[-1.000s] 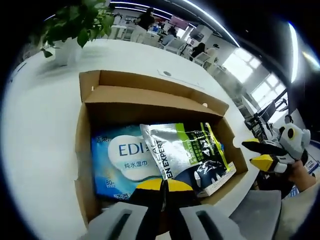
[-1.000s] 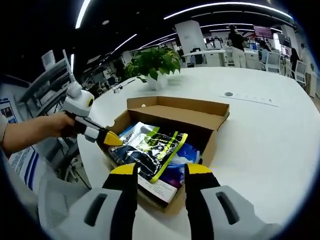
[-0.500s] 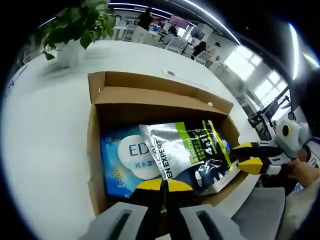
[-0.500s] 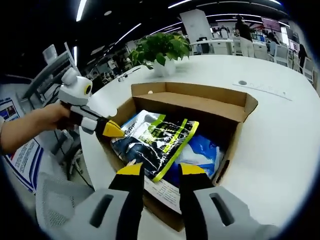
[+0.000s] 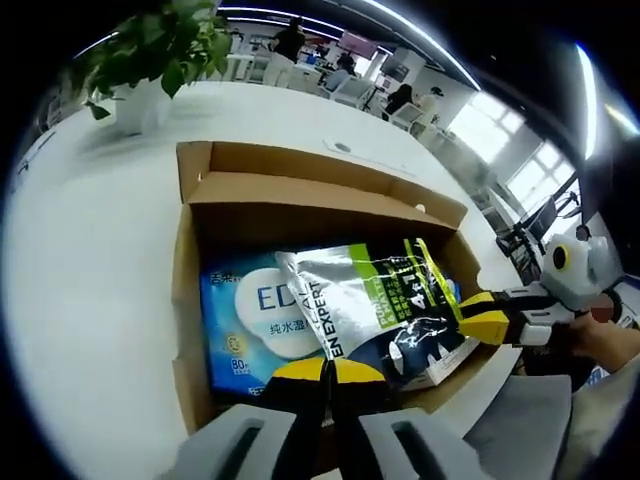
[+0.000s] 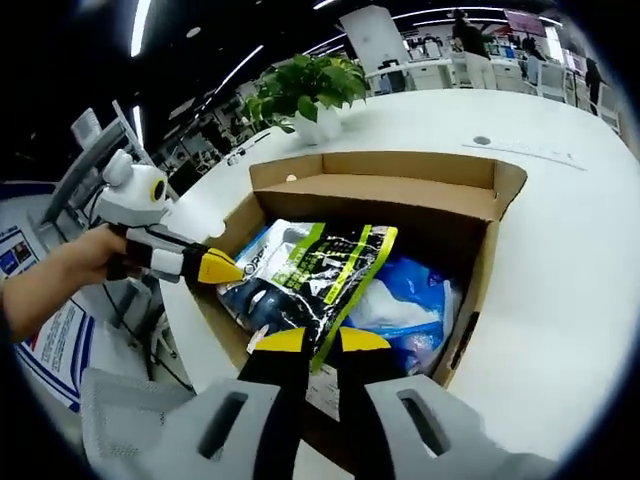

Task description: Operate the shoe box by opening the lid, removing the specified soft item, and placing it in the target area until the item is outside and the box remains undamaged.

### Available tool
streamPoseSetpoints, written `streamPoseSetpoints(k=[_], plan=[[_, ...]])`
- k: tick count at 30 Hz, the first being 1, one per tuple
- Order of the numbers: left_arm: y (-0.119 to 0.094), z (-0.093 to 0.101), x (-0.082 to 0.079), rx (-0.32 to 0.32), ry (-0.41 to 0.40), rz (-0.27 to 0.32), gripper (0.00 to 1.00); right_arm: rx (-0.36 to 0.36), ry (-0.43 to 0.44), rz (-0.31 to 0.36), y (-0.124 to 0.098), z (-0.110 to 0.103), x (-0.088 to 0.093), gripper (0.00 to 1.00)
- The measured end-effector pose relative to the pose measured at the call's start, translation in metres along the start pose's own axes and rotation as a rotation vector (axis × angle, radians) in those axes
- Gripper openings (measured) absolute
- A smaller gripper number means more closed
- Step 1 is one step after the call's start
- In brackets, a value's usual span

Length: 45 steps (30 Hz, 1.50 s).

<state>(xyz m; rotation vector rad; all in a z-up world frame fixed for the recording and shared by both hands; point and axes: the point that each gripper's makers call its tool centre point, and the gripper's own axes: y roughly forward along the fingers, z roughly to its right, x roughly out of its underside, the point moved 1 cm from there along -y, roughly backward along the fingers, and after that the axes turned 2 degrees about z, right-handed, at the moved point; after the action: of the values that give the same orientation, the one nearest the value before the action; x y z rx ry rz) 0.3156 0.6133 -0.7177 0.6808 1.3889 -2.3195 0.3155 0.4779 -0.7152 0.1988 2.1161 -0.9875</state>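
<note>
Inside the open box (image 5: 300, 190), both grippers (image 5: 322, 368) (image 6: 322, 340) pinch — seemingly — the "EXPERT" pouch (image 5: 385, 305).

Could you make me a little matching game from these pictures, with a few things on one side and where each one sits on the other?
Things:
1. silver and green pouch
2. blue wet-wipes pack
3. potted plant
4. cardboard box

Places:
A. on the white table, beyond the box
B. open on the white table, lid flap folded back
C. in the box, lying on top of the other packs
D. in the box, partly under the pouch

Pairs: 1-C, 2-D, 3-A, 4-B
</note>
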Motion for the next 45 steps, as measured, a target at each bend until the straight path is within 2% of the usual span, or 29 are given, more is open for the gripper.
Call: streamPoseSetpoints(k=[8, 21, 32, 45], plan=[[-0.005, 0.006, -0.004, 0.007, 0.006, 0.017, 0.0, -0.014, 0.006, 0.006, -0.004, -0.003, -0.001, 0.01], [-0.01, 0.031, -0.008, 0.024, 0.011, 0.032, 0.0, -0.012, 0.05, 0.068, -0.035, -0.001, -0.014, 0.0], [-0.007, 0.066, -0.018, 0.053, 0.038, 0.038, 0.0, 0.028, 0.084, 0.102, -0.068, 0.018, -0.018, 0.0], [0.015, 0.12, -0.023, 0.118, 0.069, 0.033, 0.0, 0.097, 0.139, 0.112, -0.111, 0.056, -0.013, 0.0]])
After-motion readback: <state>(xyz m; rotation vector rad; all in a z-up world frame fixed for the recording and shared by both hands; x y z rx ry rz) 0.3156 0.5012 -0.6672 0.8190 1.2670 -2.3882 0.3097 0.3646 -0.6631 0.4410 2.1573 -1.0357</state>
